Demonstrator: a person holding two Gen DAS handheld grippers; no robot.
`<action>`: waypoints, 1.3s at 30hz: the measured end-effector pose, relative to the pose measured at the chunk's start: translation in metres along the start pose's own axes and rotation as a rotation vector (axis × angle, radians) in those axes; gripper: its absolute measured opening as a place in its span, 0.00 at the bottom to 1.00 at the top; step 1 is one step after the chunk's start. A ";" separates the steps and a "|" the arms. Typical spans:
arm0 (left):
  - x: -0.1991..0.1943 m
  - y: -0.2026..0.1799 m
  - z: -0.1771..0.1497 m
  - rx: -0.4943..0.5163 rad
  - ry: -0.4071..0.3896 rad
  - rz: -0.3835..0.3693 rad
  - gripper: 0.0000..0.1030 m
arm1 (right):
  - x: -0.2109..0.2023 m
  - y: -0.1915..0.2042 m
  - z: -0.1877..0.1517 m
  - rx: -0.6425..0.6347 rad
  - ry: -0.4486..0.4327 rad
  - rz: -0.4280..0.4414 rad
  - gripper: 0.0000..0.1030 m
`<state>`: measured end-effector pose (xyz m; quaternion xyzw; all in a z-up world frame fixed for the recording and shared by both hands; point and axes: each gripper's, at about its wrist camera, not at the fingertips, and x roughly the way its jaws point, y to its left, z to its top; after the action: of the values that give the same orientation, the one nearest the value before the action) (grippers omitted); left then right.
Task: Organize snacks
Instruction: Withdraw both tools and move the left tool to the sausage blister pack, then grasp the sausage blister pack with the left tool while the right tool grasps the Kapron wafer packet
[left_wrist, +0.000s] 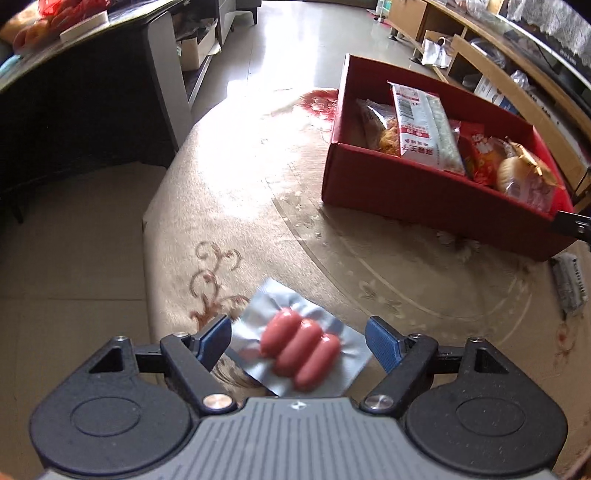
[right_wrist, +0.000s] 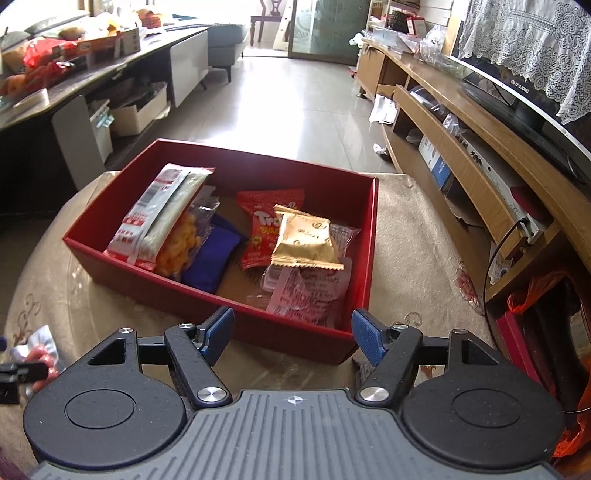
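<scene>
The left hand-held gripper (left_wrist: 297, 341) hangs with its blue pads spread to either side of a silver pack of three small sausages (left_wrist: 300, 349), neither pad pressing on it; the pack lies flat on the patterned cloth of the round counter (left_wrist: 258, 206), near its edge. The right hand-held gripper (right_wrist: 291, 338) is likewise spread and empty, poised just in front of the near wall of an open red box (right_wrist: 207, 291) that stands between it and the far side of the counter. Inside the box lie a long white-and-red packet (right_wrist: 155, 221) propped against the left wall, a bag of orange puffs (right_wrist: 183, 242), a blue pouch (right_wrist: 212, 258), a red packet (right_wrist: 264, 221), a gold sachet (right_wrist: 304, 240) and a clear wrapper with red print (right_wrist: 310, 291). A small grey wrapper (left_wrist: 570, 284) lies on the cloth beside the box.
</scene>
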<state>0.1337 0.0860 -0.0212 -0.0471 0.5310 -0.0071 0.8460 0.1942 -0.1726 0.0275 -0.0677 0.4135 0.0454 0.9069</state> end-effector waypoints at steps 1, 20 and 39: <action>0.002 -0.001 0.001 0.013 0.003 -0.008 0.74 | -0.001 0.000 -0.002 -0.001 0.001 0.002 0.75; 0.030 -0.008 0.005 0.252 0.077 -0.052 0.78 | -0.004 -0.001 -0.012 -0.004 0.019 0.036 0.78; 0.014 -0.024 -0.012 0.346 0.054 -0.062 0.56 | 0.004 -0.047 -0.024 0.085 0.079 -0.027 0.76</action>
<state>0.1298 0.0607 -0.0371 0.0831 0.5427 -0.1257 0.8263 0.1857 -0.2222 0.0133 -0.0361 0.4495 0.0129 0.8924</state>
